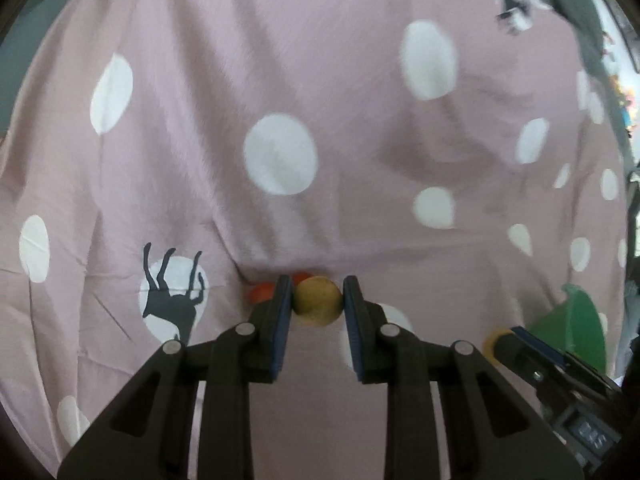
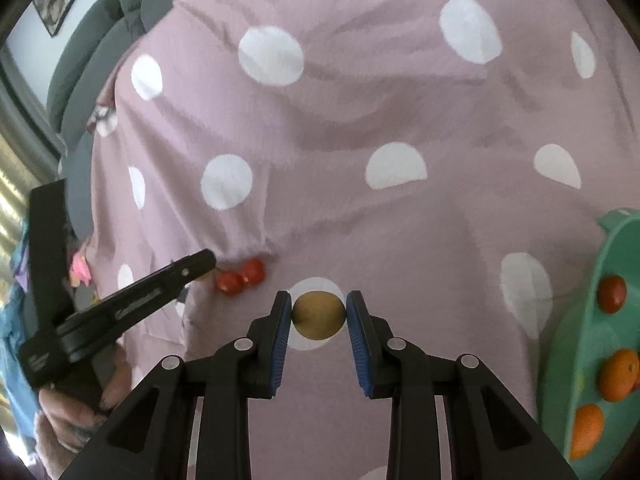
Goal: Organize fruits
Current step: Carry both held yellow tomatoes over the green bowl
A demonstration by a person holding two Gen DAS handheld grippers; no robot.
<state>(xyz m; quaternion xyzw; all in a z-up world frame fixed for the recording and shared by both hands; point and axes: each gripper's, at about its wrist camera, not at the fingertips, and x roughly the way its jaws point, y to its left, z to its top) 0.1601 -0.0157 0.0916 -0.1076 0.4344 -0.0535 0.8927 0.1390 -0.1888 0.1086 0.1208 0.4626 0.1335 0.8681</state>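
Note:
My left gripper (image 1: pixel 318 300) is shut on a round yellow-brown fruit (image 1: pixel 318 300) low over the pink dotted cloth (image 1: pixel 280 80). Two small red fruits (image 1: pixel 262 292) lie just behind its left finger. My right gripper (image 2: pixel 318 315) is shut on another yellow-brown fruit (image 2: pixel 318 315) above a white dot. In the right wrist view the two red fruits (image 2: pixel 240 276) lie on the cloth to the left, beside the left gripper's tip (image 2: pixel 200 264). A green tray (image 2: pixel 592 320) at the right holds a red fruit (image 2: pixel 611 294) and two orange fruits (image 2: pixel 618 374).
The right gripper's body (image 1: pixel 560 368) and the green tray (image 1: pixel 572 324) show at the lower right of the left wrist view. Grey cushions (image 2: pixel 92 48) lie beyond the cloth's far left edge. A hand (image 2: pixel 76 412) holds the left gripper.

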